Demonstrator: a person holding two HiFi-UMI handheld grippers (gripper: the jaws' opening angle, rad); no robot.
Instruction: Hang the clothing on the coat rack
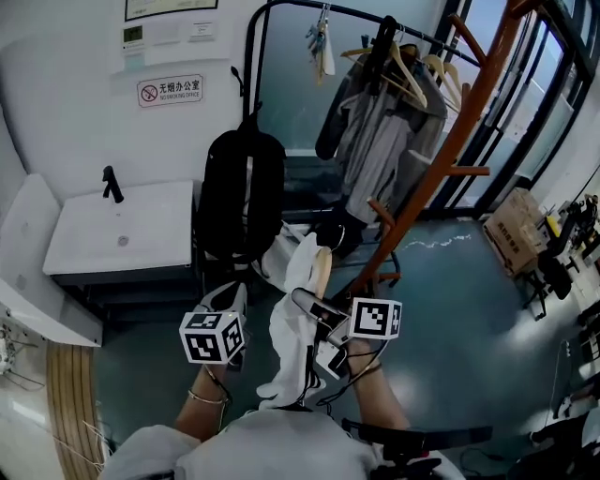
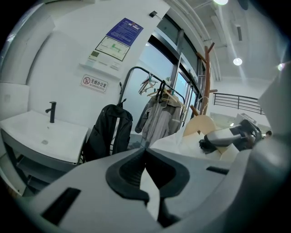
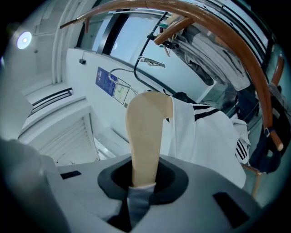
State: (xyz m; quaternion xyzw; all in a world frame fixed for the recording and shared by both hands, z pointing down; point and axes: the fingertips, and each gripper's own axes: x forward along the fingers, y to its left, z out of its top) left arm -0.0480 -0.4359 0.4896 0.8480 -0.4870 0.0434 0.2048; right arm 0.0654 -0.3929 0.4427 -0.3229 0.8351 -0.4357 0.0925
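A white garment (image 1: 286,342) with black stripes hangs on a pale wooden hanger (image 1: 320,267) in front of me. My right gripper (image 1: 314,309) is shut on one arm of that hanger (image 3: 145,136), which stands up out of the jaws, with the garment (image 3: 204,141) draped to its right. My left gripper (image 1: 232,302) sits just left of the cloth. Its jaws (image 2: 145,152) are closed at the tips, and white fabric shows in the slit between them. The orange-brown coat rack (image 1: 459,131) rises ahead on the right, and its curved pegs (image 3: 227,36) arch above the hanger.
A black rail (image 1: 281,9) carries grey jackets (image 1: 384,122) on hangers. A black backpack (image 1: 239,192) hangs on its left post. A white sink counter (image 1: 122,230) stands at the left, and a cardboard box (image 1: 514,230) lies on the floor at the right.
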